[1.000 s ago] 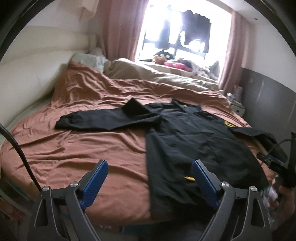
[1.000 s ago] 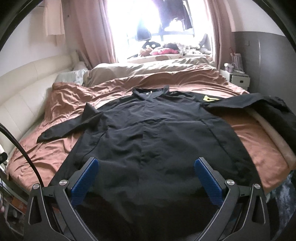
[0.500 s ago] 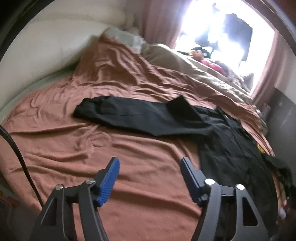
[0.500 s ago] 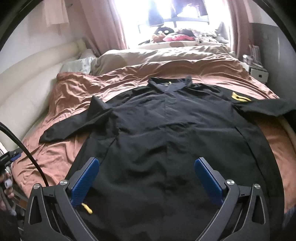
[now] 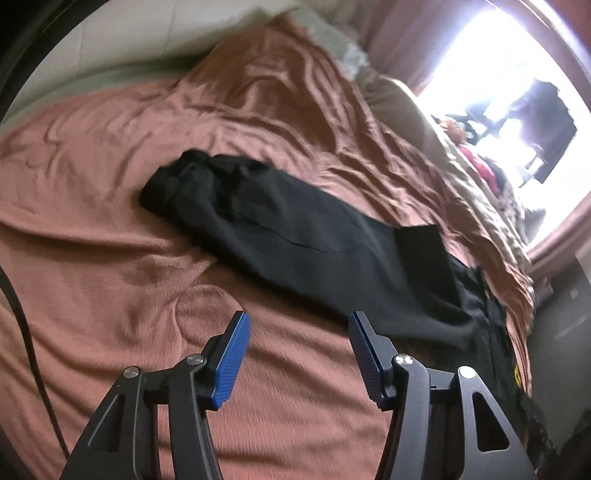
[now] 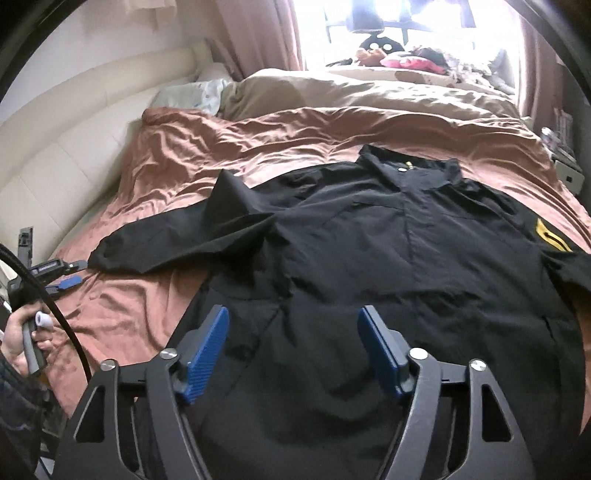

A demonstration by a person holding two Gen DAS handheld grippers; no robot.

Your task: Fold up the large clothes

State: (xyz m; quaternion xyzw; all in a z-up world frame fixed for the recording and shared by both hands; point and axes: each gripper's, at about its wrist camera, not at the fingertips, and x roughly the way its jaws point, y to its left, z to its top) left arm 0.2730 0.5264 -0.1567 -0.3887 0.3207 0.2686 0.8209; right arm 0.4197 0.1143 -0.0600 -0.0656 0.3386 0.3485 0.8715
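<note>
A large black jacket (image 6: 388,266) lies spread flat, front up, on the brown bedspread (image 6: 155,306). Its left sleeve (image 5: 280,229) stretches out to the left, cuff (image 5: 173,184) at the far end. My left gripper (image 5: 297,350) is open and empty, low over the bedspread just short of the sleeve's middle; it also shows at the left edge of the right wrist view (image 6: 55,277). My right gripper (image 6: 293,347) is open and empty above the jacket's lower left part. A yellow patch (image 6: 550,236) marks the right shoulder; the right sleeve runs out of view.
A cream padded headboard (image 6: 74,122) curves along the left. A beige duvet (image 6: 369,92) and pillows lie at the far end under a bright window (image 6: 406,22) with pink curtains. A nightstand (image 6: 565,170) stands at the far right.
My left gripper has swung left and moved forward towards the outstretched sleeve, its jaws somewhat narrower. My right gripper has moved forward and lower over the jacket, its jaws a little narrower.
</note>
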